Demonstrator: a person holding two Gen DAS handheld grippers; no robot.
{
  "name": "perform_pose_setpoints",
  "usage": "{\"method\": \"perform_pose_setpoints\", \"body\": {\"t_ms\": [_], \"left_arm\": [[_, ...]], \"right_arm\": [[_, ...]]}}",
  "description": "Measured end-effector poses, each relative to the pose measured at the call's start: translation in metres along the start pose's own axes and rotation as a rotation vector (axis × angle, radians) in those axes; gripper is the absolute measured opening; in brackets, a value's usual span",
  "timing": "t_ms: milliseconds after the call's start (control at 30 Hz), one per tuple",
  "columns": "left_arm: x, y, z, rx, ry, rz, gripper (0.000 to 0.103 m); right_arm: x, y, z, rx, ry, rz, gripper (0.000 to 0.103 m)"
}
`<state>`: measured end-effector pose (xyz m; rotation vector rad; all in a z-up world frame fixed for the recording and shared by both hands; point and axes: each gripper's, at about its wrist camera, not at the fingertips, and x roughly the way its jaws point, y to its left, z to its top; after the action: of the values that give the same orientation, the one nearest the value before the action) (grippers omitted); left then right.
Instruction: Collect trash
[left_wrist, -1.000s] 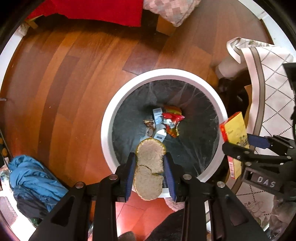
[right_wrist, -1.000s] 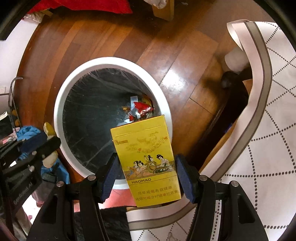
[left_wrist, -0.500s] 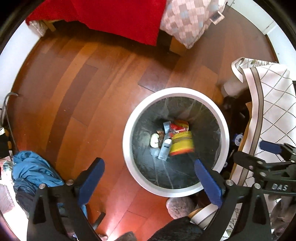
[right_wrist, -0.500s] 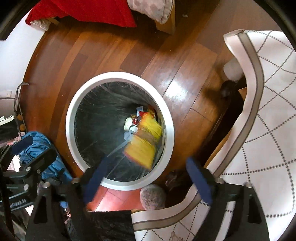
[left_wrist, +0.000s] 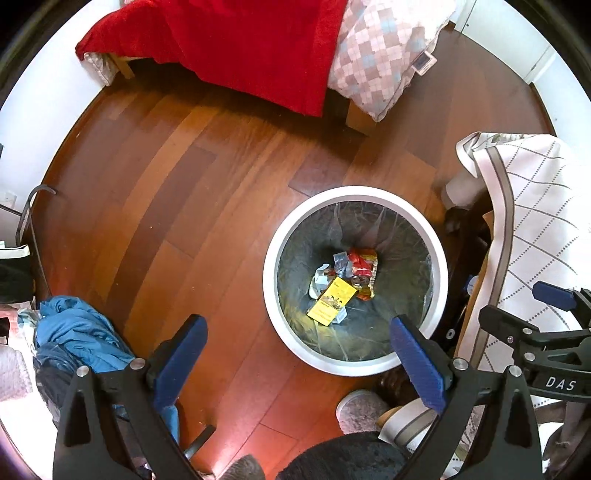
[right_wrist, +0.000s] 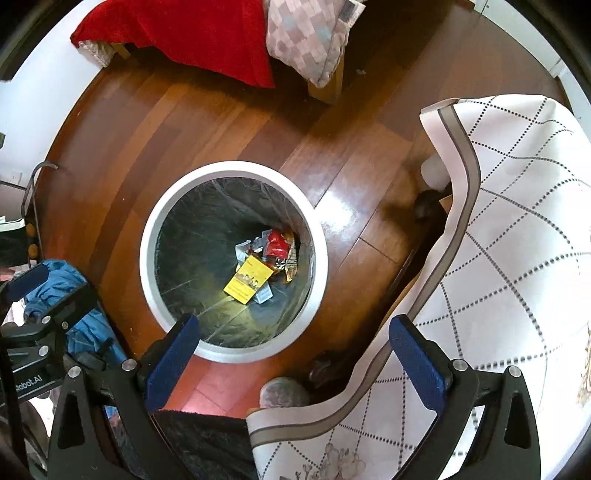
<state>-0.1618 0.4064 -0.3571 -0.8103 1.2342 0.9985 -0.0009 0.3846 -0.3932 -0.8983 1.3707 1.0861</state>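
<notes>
A round white trash bin (left_wrist: 271, 258) with a black liner stands on the wooden floor; it also shows in the right wrist view (right_wrist: 147, 236). At its bottom lie a yellow box (left_wrist: 331, 301) (right_wrist: 248, 278), a red wrapper (left_wrist: 361, 258) (right_wrist: 276, 243) and other scraps. My left gripper (left_wrist: 297, 350) is open and empty, high above the bin's near left edge. My right gripper (right_wrist: 293, 349) is open and empty, high above the bin's near right edge. The bread slice is hidden among the trash.
A bed with a red blanket (left_wrist: 251, 44) and a checked pillow (left_wrist: 384, 51) stands at the back. A table with a white patterned cloth (right_wrist: 517, 258) is at the right. Blue clothing (left_wrist: 77, 332) lies at the left. A grey slipper (left_wrist: 360, 411) is near the bin.
Both grippers opened and let go: the bread slice and the yellow box fell into the bin. Both grippers then rose higher above it.
</notes>
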Motion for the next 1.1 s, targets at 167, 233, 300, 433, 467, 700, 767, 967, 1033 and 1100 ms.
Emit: {"method": "perform_pose_setpoints", "body": {"t_ms": [167,233,300,433,467,700,767,967,1033,1100], "left_arm": [[-0.022,0.000,-0.007,-0.006,-0.037,0.001,0.101],[-0.032,-0.002,-0.011,-0.007,-0.055,0.004,0.101],[-0.044,-0.002,-0.015,-0.010,-0.072,0.004,0.101],[-0.072,-0.005,-0.028,-0.005,-0.127,0.019,0.101],[-0.077,-0.006,-0.031,-0.004,-0.136,0.018,0.101],[-0.131,-0.015,-0.058,0.000,-0.235,0.048,0.101],[-0.147,-0.024,-0.066,0.003,-0.273,0.087,0.101],[-0.167,-0.080,-0.084,0.021,-0.340,0.092,0.101],[-0.163,-0.106,-0.087,0.037,-0.348,0.091,0.101],[-0.150,-0.141,-0.088,0.061,-0.325,0.078,0.101]], "right_arm": [[-0.020,0.004,-0.013,0.001,-0.029,0.008,0.103],[-0.028,0.006,-0.017,-0.004,-0.044,0.011,0.103],[-0.037,0.006,-0.021,-0.007,-0.063,0.009,0.103],[-0.062,0.004,-0.031,0.001,-0.105,0.020,0.103],[-0.071,0.003,-0.036,0.003,-0.124,0.026,0.103],[-0.129,-0.008,-0.071,0.025,-0.232,0.095,0.103],[-0.148,-0.017,-0.085,0.044,-0.268,0.141,0.103],[-0.191,-0.064,-0.133,0.118,-0.340,0.268,0.103],[-0.200,-0.093,-0.152,0.160,-0.352,0.278,0.103],[-0.205,-0.125,-0.168,0.207,-0.355,0.260,0.103]]}}
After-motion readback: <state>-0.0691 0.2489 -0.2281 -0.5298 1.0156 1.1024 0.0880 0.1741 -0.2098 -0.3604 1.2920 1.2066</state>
